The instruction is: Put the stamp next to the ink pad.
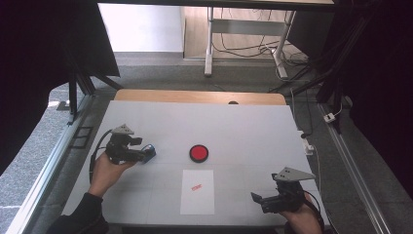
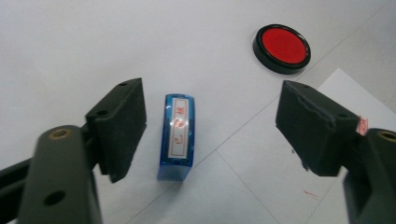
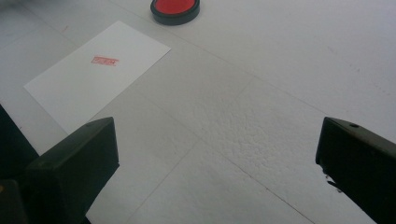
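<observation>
Blue stamp (image 2: 176, 136) lies released between my left gripper's (image 2: 212, 133) wide-open jaws, lower centre of frame.
I should back straight off without nudging it; my right gripper (image 3: 217, 163) gapes empty.

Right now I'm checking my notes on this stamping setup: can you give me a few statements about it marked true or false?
1. The blue stamp lies on the table between the left claw's jaws, which stand apart from it. True.
2. The sheet of paper is blank. False: it bears a red stamp mark.
3. The red ink pad sits on the paper. False: it sits on the table beyond the paper.
4. The right claw is open and holds nothing. True.
</observation>
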Motion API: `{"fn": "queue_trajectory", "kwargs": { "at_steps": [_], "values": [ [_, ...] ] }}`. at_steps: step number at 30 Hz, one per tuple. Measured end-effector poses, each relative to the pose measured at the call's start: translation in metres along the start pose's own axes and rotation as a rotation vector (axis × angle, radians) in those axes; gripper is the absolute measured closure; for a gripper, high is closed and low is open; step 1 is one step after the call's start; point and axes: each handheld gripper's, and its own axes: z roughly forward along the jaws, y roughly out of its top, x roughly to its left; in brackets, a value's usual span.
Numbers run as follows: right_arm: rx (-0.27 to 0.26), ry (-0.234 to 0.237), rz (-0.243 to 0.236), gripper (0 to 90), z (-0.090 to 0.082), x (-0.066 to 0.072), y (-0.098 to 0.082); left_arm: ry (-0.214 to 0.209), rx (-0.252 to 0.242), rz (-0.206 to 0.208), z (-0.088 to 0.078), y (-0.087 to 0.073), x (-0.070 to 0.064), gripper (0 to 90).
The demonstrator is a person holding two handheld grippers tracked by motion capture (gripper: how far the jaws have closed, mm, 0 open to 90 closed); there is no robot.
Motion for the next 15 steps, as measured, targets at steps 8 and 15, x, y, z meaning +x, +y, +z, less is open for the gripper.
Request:
{"fn": "queue_trajectory", "kwargs": {
  "at_steps": [8, 15],
  "values": [
    [-0.007, 0.007, -0.003, 0.0, 0.0, 0.0, 0.0, -0.008, -0.014, 0.002, -0.011, 0.001, -0.015, 8.9],
    [-0.006, 0.008, -0.01, 0.0, 0.0, 0.001, 0.0, -0.046, -0.034, -0.03, -0.027, -0.009, -0.022, 1.4]
  ]
}}
